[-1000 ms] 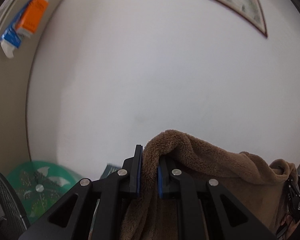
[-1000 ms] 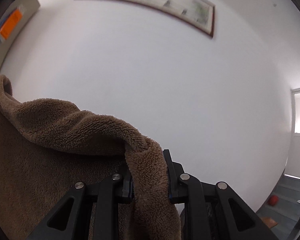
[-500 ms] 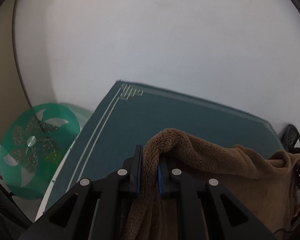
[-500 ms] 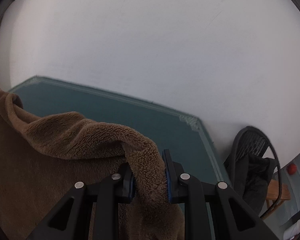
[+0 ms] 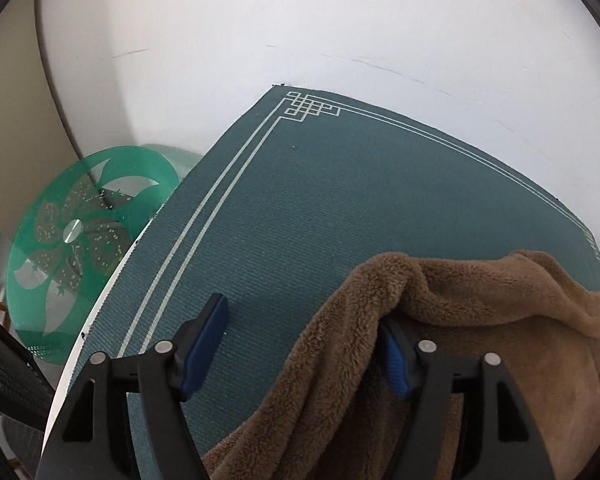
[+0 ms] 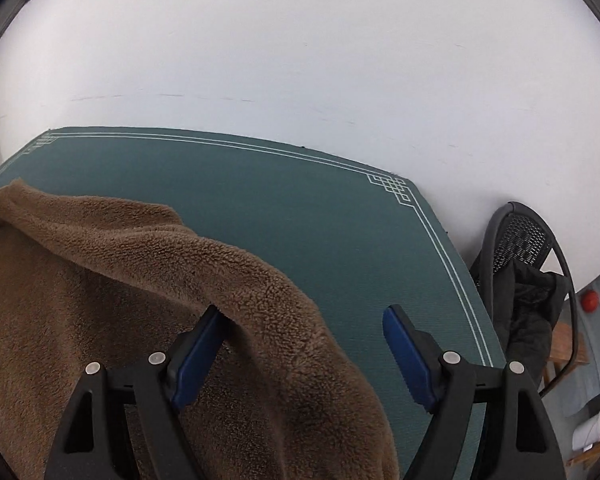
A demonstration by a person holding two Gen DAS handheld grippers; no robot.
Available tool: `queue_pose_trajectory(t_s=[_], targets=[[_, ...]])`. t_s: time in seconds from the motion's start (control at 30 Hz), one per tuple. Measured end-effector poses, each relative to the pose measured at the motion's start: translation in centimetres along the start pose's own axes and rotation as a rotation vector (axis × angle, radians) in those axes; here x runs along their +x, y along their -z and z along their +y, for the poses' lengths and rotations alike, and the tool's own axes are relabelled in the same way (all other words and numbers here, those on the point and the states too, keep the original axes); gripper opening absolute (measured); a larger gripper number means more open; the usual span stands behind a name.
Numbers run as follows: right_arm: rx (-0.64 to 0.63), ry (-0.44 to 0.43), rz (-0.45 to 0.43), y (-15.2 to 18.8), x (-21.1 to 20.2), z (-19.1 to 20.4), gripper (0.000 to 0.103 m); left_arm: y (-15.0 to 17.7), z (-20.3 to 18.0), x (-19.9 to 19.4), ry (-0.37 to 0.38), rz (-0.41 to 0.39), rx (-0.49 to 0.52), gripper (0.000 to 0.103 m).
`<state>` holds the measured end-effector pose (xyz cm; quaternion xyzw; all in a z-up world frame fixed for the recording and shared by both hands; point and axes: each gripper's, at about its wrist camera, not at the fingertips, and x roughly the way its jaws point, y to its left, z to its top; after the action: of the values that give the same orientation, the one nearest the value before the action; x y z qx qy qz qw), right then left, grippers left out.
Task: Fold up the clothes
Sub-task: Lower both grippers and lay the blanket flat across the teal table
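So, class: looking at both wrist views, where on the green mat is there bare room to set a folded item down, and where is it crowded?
Bare room: the far half of the green mat, between the brown fleece and the white wall, out to both patterned corners. Also the strip along the mat's right edge beside the chair. Crowded: the near side, where fleece drapes over the opening left tongs and right tongs.

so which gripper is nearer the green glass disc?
Left. The green glass disc sits just off the mat's edge, beside the left gripper. The right gripper is at the mat's opposite side, by the black chair; no disc in its view.
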<state>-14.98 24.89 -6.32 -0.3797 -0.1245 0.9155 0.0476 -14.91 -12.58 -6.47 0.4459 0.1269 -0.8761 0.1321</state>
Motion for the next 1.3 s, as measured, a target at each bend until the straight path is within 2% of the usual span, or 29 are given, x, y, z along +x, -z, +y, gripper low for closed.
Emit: queue_pose_trajectory(t_s=[0.07,0.23,0.4,0.47,0.53,0.63,0.67,0.7,0.73,0.87,0.97,1.03,1.1,1.2,1.3], targets=[[0.018,0.002,-0.008,0.0,0.0,-0.4,0.082,0.0,-0.1,0.1,-0.004,-0.001,0.003,0.079],[0.096,-0.034,-0.112,0.4,-2.1,-2.0,0.082,-0.2,0.3,0.3,0.009,-0.004,-0.007,0.080],[0.104,-0.088,-0.101,-0.3,-3.8,-2.6,0.082,-0.2,0.3,0.2,0.016,-0.007,-0.025,0.082],[0.119,-0.167,-0.081,-1.2,-4.2,-2.1,0.082,-0.2,0.2,0.3,0.018,-0.006,-0.024,0.082],[0.147,-0.284,-0.036,-2.5,-3.4,-1.3,0.082,-0.2,0.3,0.3,0.020,-0.006,-0.023,0.082],[0.177,-0.492,0.081,-2.5,-2.4,1.4,0.082,-0.1,0.3,0.2,0.024,-0.006,-0.023,0.083],[0.182,-0.543,0.129,-2.6,-1.5,2.5,0.082,-0.1,0.3,0.2,0.024,-0.005,-0.022,0.083],[0.190,-0.557,0.171,-2.6,-0.5,3.4,0.082,-0.1,0.3,0.2,0.024,-0.004,-0.020,0.083],[0.192,-0.552,0.203,-2.7,0.5,4.2,0.082,-0.1,0.2,0.2,0.024,-0.004,-0.019,0.083],[0.183,-0.403,0.248,-3.4,5.2,5.7,0.082,-0.2,0.1,0.3,0.035,0.003,-0.009,0.089],[0.176,-0.336,0.210,-4.5,7.1,5.5,0.082,-0.2,-0.1,0.5,0.046,0.009,-0.002,0.094],[0.127,-0.287,0.205,-4.9,8.4,6.0,0.086,-0.2,-0.3,0.6,0.056,0.015,0.006,0.098],[0.052,-0.234,0.189,-4.9,9.0,7.0,0.095,-0.2,-0.4,0.7,0.060,0.020,0.013,0.100],[0.042,-0.213,0.173,-4.9,9.2,7.1,0.095,-0.2,-0.6,0.8,0.057,0.023,0.021,0.101],[0.047,-0.230,0.177,-5.4,9.8,7.1,0.096,-0.3,-0.8,1.0,0.050,0.025,0.030,0.102]])
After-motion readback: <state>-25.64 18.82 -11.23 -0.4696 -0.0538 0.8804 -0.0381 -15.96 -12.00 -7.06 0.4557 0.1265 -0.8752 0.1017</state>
